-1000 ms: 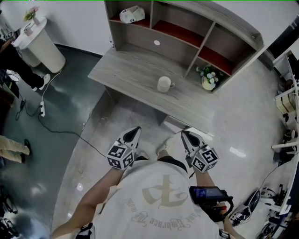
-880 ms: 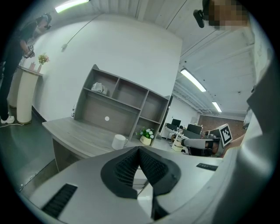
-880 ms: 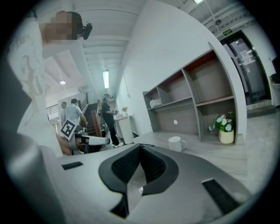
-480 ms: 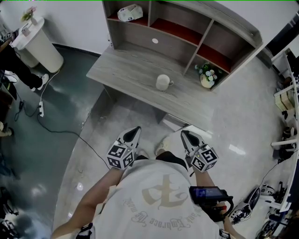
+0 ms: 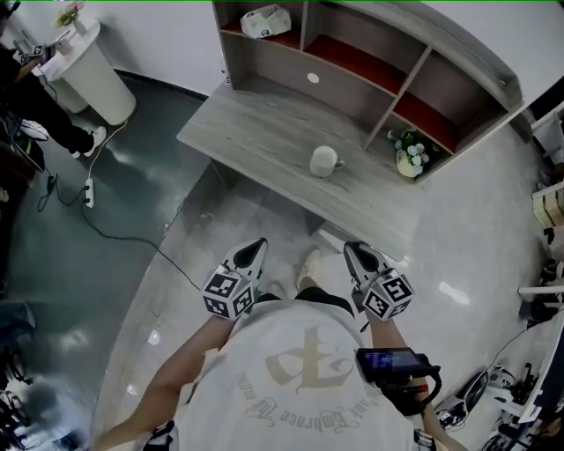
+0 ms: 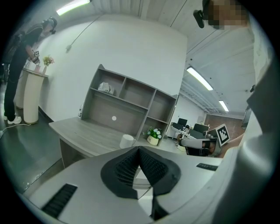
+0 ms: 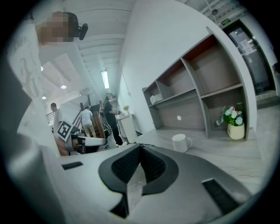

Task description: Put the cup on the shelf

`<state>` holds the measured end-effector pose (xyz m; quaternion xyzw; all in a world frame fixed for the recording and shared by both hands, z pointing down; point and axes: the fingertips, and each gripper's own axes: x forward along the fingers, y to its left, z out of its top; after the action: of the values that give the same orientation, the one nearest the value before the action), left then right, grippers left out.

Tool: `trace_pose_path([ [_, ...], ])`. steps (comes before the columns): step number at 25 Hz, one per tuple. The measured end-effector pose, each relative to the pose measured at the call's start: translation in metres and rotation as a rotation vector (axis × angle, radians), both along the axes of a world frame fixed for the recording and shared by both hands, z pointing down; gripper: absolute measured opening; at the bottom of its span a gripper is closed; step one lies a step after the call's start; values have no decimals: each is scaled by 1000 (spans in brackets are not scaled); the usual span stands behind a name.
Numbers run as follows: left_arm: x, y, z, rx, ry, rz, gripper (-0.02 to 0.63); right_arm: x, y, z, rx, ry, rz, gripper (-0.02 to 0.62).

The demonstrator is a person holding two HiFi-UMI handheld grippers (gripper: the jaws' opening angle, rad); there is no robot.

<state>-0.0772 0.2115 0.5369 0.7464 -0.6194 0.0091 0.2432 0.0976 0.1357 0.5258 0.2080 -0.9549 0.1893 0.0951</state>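
A white cup [image 5: 324, 161] with a handle stands upright on the grey wooden desk [image 5: 256, 132], in front of the open shelf unit [image 5: 370, 70]. The cup also shows in the left gripper view [image 6: 127, 141] and the right gripper view [image 7: 180, 142]. My left gripper [image 5: 255, 246] and right gripper [image 5: 352, 250] are held close to my body over the floor, well short of the desk. Both point toward it. The left gripper [image 6: 139, 149] has its jaws pressed together with nothing between them. So does the right gripper [image 7: 140, 146].
A flower pot [image 5: 411, 158] stands on the desk right of the cup. A tissue box [image 5: 266, 19] lies in the upper left shelf compartment. A white pedestal [image 5: 88, 75], a person's legs [image 5: 40, 123] and a floor cable [image 5: 115, 238] are at the left.
In the head view the desk, cup and shelf have shifted a little to the right and down. Both grippers stay shut and in nearly the same place before my body.
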Motion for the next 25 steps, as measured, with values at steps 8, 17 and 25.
trace_pose_path([
  [8, -32, -45, -2, -8, -4, -90, 2, -39, -64, -1, 2, -9, -75, 3],
  [17, -34, -119, -4, -23, -21, -85, 2, -44, -137, 15, -27, 0, -79, 3],
  [25, -19, -179, -9, -51, -62, -67, 2, -37, -192, 26, -40, -3, -102, 3],
])
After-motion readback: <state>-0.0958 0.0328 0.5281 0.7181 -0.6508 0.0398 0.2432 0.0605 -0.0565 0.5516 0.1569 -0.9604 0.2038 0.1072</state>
